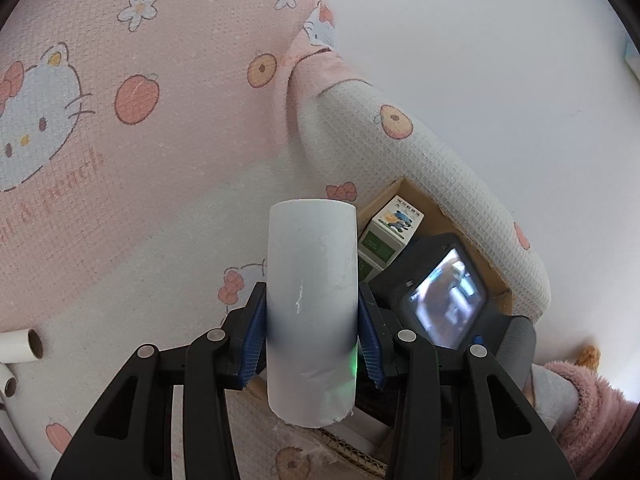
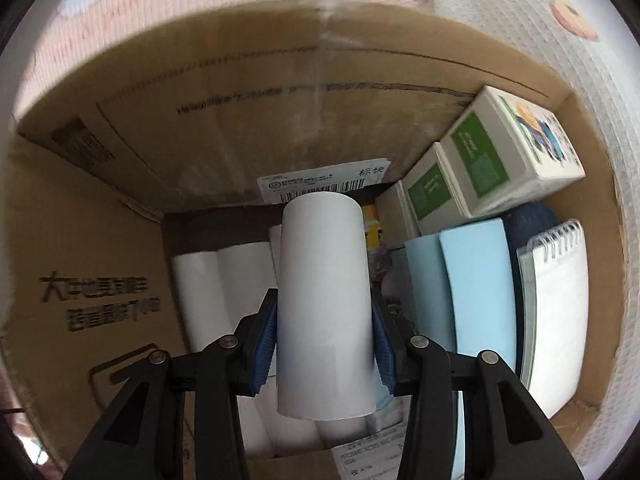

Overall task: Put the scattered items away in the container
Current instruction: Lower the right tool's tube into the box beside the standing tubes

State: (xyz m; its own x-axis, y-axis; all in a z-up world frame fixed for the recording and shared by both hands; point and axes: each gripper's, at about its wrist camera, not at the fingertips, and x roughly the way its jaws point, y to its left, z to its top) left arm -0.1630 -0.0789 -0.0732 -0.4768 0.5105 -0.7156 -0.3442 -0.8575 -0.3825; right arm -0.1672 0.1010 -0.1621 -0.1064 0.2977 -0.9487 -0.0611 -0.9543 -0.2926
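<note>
Over the box (image 2: 120, 208), my right gripper (image 2: 324, 344), clamped on 1 tube (image 2: 324, 300), should lower it beside the stacked tubes (image 2: 216, 280) before releasing.

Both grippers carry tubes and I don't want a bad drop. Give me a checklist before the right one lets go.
1. Right gripper clamped on its white tube: ok.
2. Tube over the open cardboard box: ok.
3. Landing spot on the stacked white tubes: ok.
4. Clear of the blue books and notepad: ok.
5. Left gripper holding its grey-white tube: ok.
6. Left tube over the box: not ok.
</note>
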